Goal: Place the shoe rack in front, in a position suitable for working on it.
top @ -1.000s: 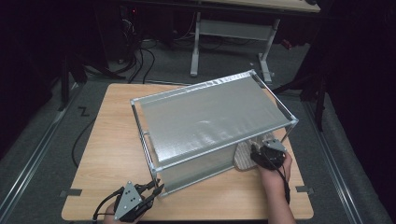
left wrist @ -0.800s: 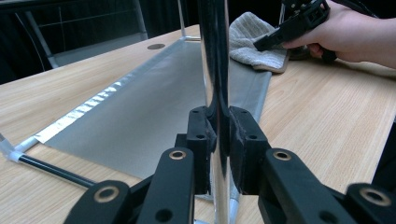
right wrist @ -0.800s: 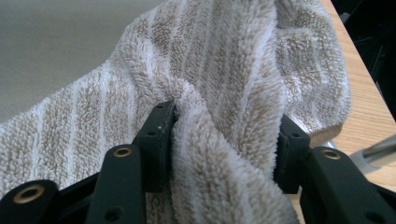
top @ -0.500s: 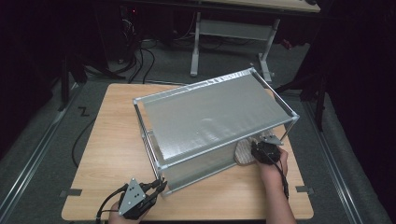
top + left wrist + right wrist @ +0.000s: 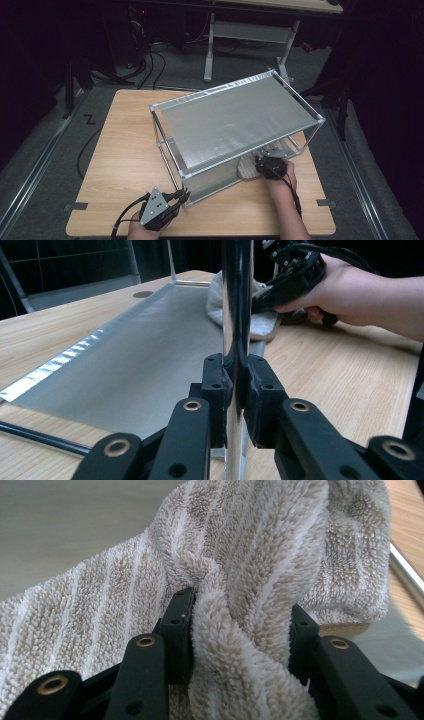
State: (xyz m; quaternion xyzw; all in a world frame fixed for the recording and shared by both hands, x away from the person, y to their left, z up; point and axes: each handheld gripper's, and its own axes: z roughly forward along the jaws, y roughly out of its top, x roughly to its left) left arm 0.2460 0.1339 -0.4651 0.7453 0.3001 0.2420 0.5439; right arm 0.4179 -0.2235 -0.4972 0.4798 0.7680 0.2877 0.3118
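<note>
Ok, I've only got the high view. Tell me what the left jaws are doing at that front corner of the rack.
Observer: The left gripper is shut on the rack's shiny upright post, with one pad on each side of it.
Operator: Now give me the right one.
Observer: The right gripper has just been closing its jaws. A thick fold of the towel is squeezed between them.
Operator: Describe that towel.
Observer: It's fluffy terry, beige with white stripes.
</note>
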